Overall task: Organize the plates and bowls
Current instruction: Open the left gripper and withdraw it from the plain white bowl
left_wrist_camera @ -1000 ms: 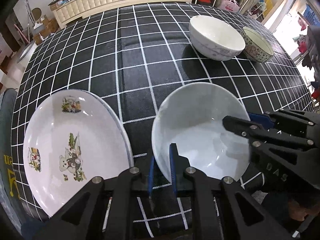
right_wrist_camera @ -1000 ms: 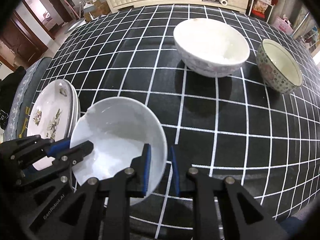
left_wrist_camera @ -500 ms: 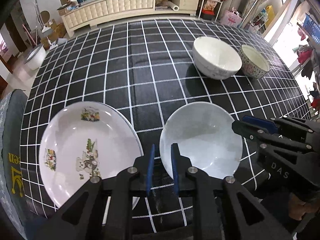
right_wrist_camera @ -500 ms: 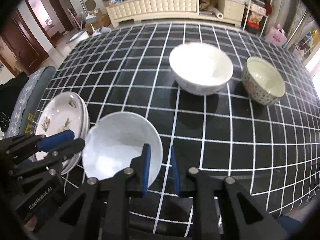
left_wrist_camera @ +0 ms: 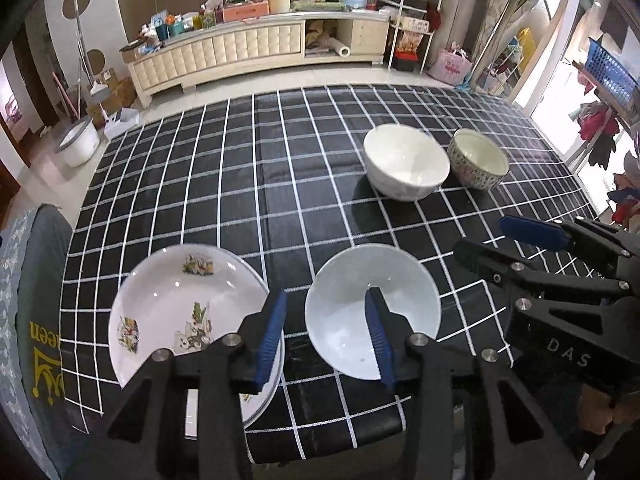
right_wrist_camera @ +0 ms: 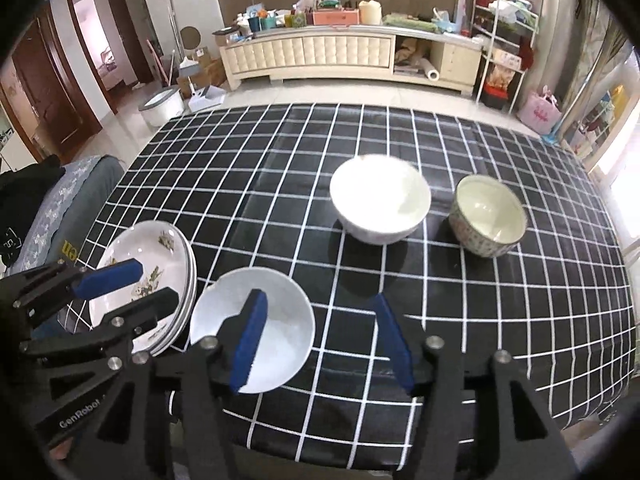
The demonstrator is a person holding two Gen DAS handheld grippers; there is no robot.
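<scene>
Both grippers, left point(left_wrist_camera: 326, 334) and right point(right_wrist_camera: 326, 340), hover with fingers spread; the shallow white bowl point(left_wrist_camera: 372, 312) near the bench point(left_wrist_camera: 280, 184) edge could get knocked off.

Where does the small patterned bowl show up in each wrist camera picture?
Left wrist view: the patterned bowl sits upper right, far side of the table, just right of the large white bowl.
Right wrist view: it sits right of centre, again to the right of the large white bowl.
Shared landmark: the large white bowl beside it.
</scene>
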